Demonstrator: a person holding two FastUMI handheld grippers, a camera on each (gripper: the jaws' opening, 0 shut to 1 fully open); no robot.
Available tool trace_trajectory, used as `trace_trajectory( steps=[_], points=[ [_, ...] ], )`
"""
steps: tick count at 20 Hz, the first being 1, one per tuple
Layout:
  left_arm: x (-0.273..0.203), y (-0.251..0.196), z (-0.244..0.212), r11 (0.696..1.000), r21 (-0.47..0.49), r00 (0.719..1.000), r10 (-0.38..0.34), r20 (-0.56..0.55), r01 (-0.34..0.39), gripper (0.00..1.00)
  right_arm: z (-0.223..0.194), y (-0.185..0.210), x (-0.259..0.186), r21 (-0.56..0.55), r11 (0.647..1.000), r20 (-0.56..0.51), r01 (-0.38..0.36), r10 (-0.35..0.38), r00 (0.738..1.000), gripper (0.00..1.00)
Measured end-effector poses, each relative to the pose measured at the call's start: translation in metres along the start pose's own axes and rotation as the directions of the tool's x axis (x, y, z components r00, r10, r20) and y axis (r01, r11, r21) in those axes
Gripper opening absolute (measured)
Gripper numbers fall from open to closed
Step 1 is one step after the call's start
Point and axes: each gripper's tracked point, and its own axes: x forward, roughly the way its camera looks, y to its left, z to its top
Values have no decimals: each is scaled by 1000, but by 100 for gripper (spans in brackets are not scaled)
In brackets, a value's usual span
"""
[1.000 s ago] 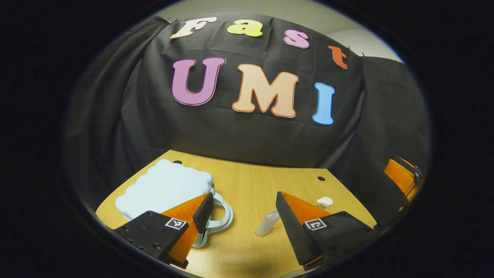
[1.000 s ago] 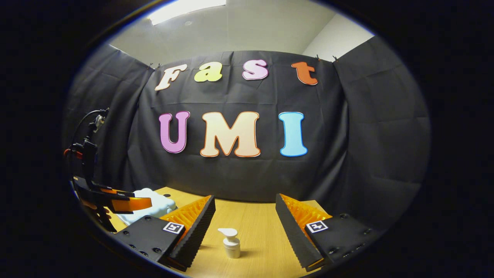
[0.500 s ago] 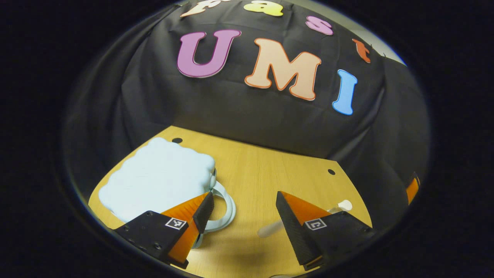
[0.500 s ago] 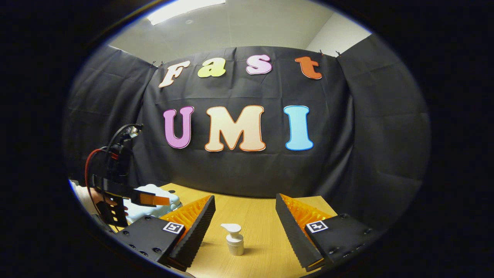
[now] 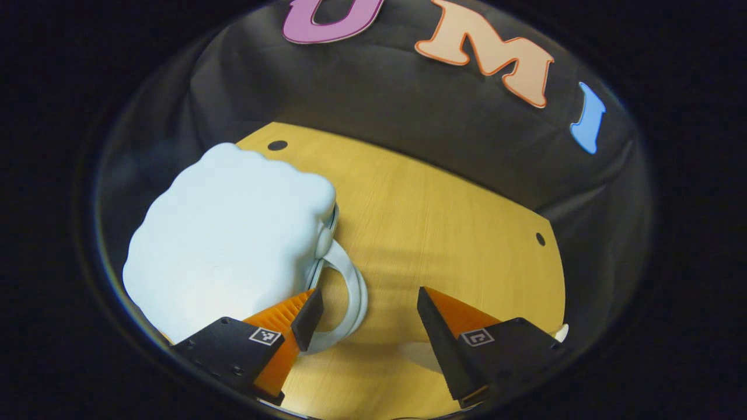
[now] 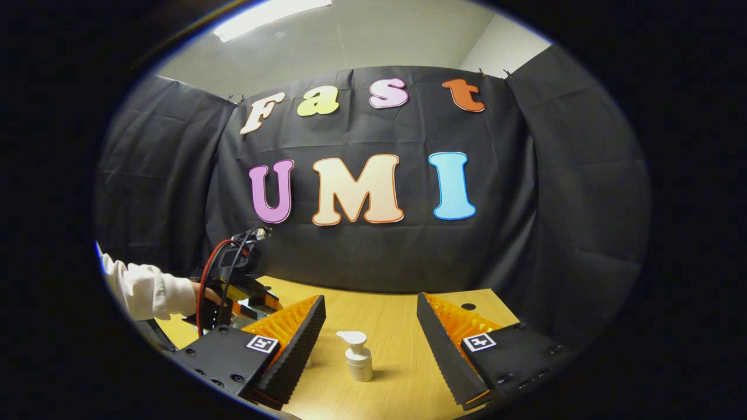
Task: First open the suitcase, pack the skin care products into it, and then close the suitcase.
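Pale blue, scallop-edged plastic suitcase (image 5: 230, 233) lies closed on the yellow wood-grain counter (image 5: 443, 233), its looped handle (image 5: 344, 303) just ahead of the left gripper (image 5: 362, 321), whose fingers stand apart. To open it well, catch the smooth lid's rim squarely. The right gripper (image 6: 370, 344), fingers apart, faces a small white pump bottle (image 6: 357, 363).

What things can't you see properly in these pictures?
- The inside of the suitcase: left gripper view, its lid is shut.
- A white thing on the table: left gripper view, blurred and partly behind the left claw.
- A white bit at the right edge: left gripper view, cut off.
- The pump bottle's label: right gripper view, too small.
- The person's sleeve: right gripper view, cut off at the edge.
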Motion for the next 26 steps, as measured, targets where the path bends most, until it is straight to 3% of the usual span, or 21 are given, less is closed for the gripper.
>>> trace_trajectory(
  steps=[9, 15, 16, 17, 19, 20, 24, 26],
  points=[
    [40, -2, -12, 995, -96, 986, 24, -165, -41, 96, -15, -20, -11, -18, 1000, -39, 24, -25, 999, 98],
    [49, -4, -16, 995, -88, 981, 19, -193, -37, 72, -18, -33, -12, -17, 999, -42, 45, -46, 998, 99],
    [50, -2, -17, 995, -88, 979, 21, -202, -40, 75, -19, -34, -12, -15, 999, -45, 47, -47, 998, 99],
    [52, 0, -19, 995, -93, 977, 26, -210, -46, 66, -20, -35, -11, -15, 999, -46, 47, -47, 998, 99],
    [55, 3, -23, 993, -111, 974, 23, -225, -49, 61, -19, -35, -11, -19, 999, -44, 48, -48, 998, 99],
    [55, 5, -24, 992, -114, 972, 26, -232, -54, 64, -19, -36, -12, -22, 999, -45, 49, -50, 998, 99],
    [58, 15, -26, 989, -126, 968, 42, -248, -75, 28, -23, -37, -13, -20, 998, -51, 56, -57, 997, 99],
    [56, 15, -26, 989, -134, 968, 26, -248, -61, 24, -25, -38, -14, -15, 998, -55, 60, -61, 997, 99]
  ],
)
